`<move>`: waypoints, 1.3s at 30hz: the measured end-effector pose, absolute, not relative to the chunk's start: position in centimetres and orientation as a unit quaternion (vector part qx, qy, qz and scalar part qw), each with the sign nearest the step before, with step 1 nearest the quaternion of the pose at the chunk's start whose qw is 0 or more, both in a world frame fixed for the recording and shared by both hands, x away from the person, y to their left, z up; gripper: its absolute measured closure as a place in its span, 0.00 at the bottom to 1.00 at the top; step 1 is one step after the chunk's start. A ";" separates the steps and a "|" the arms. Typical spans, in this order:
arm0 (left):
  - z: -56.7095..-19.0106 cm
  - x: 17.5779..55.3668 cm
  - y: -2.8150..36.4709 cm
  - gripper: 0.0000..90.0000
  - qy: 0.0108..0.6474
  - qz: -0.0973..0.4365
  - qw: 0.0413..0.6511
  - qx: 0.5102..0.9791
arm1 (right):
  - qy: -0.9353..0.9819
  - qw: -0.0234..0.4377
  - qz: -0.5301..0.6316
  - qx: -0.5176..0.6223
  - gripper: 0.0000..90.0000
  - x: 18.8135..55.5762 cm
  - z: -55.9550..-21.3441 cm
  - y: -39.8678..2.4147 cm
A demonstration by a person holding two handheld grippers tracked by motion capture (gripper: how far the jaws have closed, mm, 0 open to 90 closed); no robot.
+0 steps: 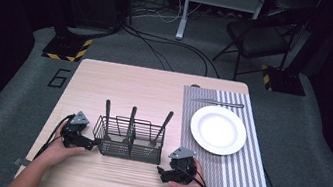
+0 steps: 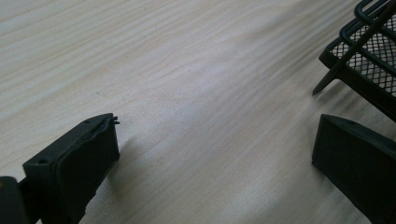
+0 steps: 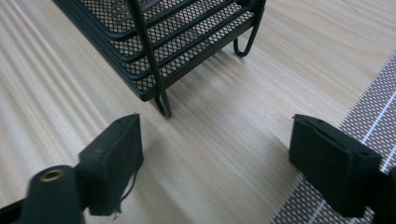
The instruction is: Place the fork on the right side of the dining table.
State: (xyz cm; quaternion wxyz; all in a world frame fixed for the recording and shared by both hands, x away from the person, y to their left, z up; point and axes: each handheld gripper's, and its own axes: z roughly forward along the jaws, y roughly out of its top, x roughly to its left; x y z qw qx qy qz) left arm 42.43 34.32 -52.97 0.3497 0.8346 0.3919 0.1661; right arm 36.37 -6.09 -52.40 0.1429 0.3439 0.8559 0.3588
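Grippers, left (image 1: 88,143) and right (image 1: 161,172), rest open and empty on the counter (image 1: 105,84), flanking the wire caddy (image 1: 130,144); its utensil handles (image 1: 131,118) stand upright, the rightmost nearest the right gripper, beside the placemat (image 1: 243,171)

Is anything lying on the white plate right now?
No, the white plate on the striped placemat is bare in the high view.

Caddy (image 1: 130,141) on table (image 1: 130,85) between left tool (image 1: 91,145) and right tool (image 1: 160,172), plate (image 1: 218,130) on placemat (image 1: 238,170) right.
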 end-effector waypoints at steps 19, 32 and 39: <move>-53.0 42.4 34.3 0.00 0.391 0.166 0.348 0.835 | 0.857 0.111 0.377 0.334 0.28 35.7 -49.3 -6.5; -53.0 42.4 34.3 0.00 0.391 0.166 0.348 0.836 | 0.842 0.104 0.399 0.347 0.29 36.1 -45.8 -8.2; -53.0 42.4 34.3 0.00 0.391 0.167 0.348 0.835 | 0.838 0.114 0.405 0.347 0.30 36.9 -44.2 -8.6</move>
